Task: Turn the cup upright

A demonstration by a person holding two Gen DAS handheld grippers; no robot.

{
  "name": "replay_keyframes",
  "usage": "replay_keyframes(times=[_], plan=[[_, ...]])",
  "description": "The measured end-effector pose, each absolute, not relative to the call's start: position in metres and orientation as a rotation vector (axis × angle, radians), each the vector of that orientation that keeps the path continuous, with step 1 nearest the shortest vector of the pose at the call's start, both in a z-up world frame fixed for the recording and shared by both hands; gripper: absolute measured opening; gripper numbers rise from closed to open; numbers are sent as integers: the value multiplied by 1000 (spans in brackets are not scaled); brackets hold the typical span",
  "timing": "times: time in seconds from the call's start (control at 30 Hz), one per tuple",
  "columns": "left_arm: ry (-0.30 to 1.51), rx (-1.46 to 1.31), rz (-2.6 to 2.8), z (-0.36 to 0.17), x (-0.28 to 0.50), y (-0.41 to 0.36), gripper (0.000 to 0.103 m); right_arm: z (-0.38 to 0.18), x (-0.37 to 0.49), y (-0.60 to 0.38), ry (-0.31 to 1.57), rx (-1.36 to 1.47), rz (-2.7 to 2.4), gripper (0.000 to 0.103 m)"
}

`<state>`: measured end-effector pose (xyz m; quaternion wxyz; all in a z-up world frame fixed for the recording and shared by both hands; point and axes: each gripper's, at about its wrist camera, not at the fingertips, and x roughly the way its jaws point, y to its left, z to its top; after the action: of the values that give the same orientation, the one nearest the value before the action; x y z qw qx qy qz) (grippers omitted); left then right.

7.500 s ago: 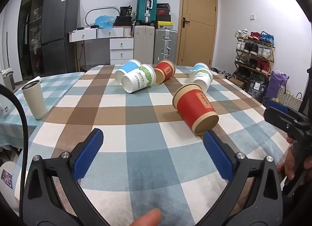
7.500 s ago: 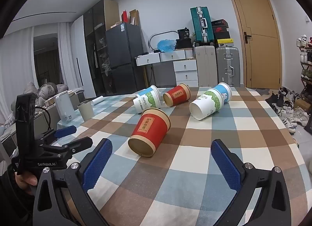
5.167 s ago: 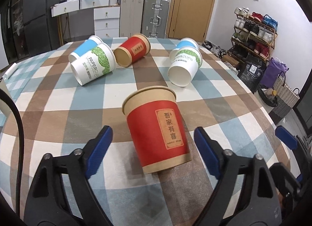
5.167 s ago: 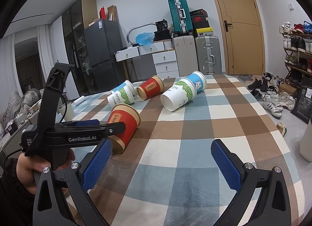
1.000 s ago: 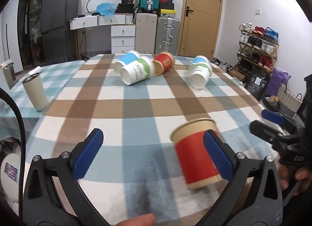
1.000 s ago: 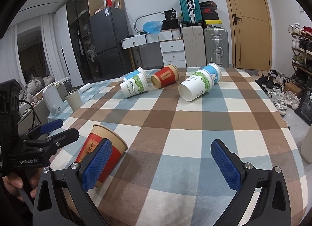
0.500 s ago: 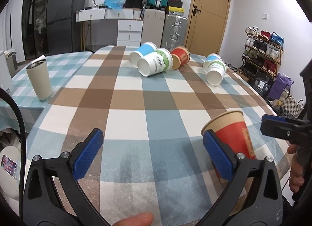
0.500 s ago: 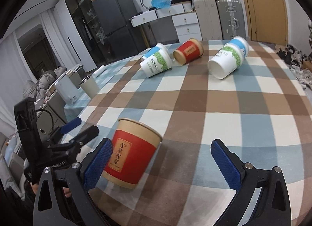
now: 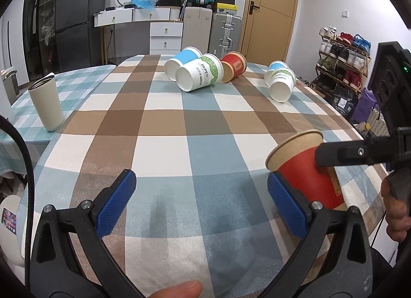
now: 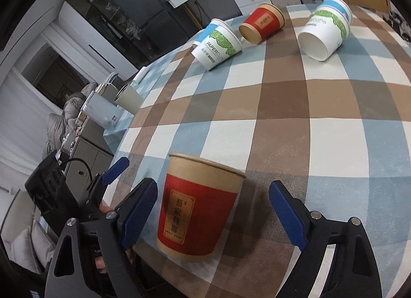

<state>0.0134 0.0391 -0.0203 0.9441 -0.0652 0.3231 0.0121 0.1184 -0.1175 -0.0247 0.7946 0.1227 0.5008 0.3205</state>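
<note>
Now stood mouth-up at the near right edge of the surface [image 9: 179,123], red cup [image 10: 197,208] between wide right tool [image 10: 213,210] pads, untouched; left tool [image 9: 203,200] wide, empty; better withdrawn straight back, no nudging.

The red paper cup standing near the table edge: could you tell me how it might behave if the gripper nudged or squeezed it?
The red paper cup with a kraft rim looks empty and thin-walled, so it is probably light and would tip or slide easily. A firm squeeze would likely dent it. Tipped over, it would probably roll in a curve, since it tapers, like the red paper cup lying on its side.
</note>
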Motion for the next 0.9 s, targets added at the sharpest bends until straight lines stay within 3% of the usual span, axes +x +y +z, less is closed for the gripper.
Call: replay_keyframes(times=[0.17, 0.57, 0.9], plan=[[658, -140, 23, -21, 14, 41, 102, -28, 128, -110, 1123, 298, 711, 91], [658, -138, 25, -21, 13, 41, 102, -46, 142, -106, 1276, 422, 777, 68], [656, -139, 27, -20, 12, 41, 102, -27, 129, -107, 1129, 326, 754, 64]])
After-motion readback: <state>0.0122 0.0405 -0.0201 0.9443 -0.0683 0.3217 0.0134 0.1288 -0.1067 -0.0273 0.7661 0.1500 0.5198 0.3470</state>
